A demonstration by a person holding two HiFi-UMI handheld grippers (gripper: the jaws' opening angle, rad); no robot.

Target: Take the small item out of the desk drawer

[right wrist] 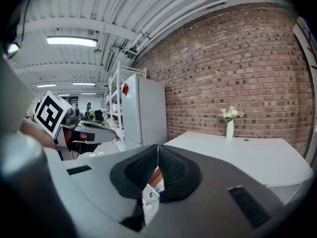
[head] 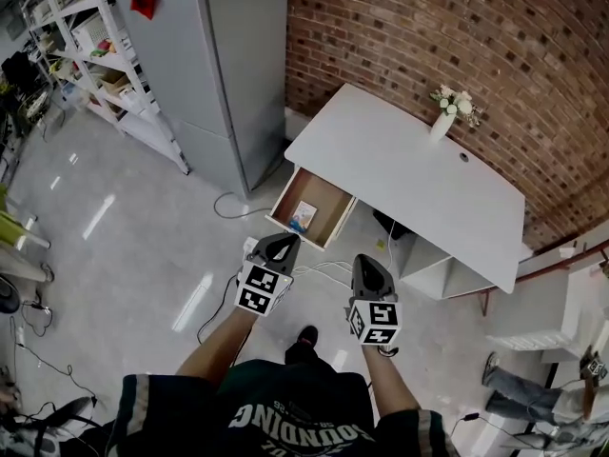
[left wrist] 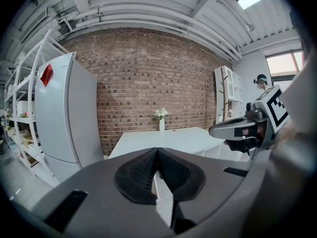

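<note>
A white desk (head: 400, 160) stands against the brick wall, and its wooden drawer (head: 328, 196) is pulled open toward me. A small white and blue item (head: 303, 216) lies inside the drawer. My left gripper (head: 282, 247) hangs just short of the drawer's front edge, jaws shut with nothing between them. My right gripper (head: 369, 272) is to its right at about the same distance from the desk, also shut and empty. In the left gripper view the desk top (left wrist: 168, 139) lies ahead beyond the shut pads (left wrist: 148, 175). In the right gripper view the drawer shows through the gap below the pads (right wrist: 168, 173).
A white vase of flowers (head: 445, 117) stands at the desk's back edge. A grey fridge (head: 214, 65) stands left of the desk, with white shelving (head: 90, 46) beyond it. Cables (head: 233, 208) trail on the floor by the drawer. A white shelf unit (head: 433, 274) sits under the desk.
</note>
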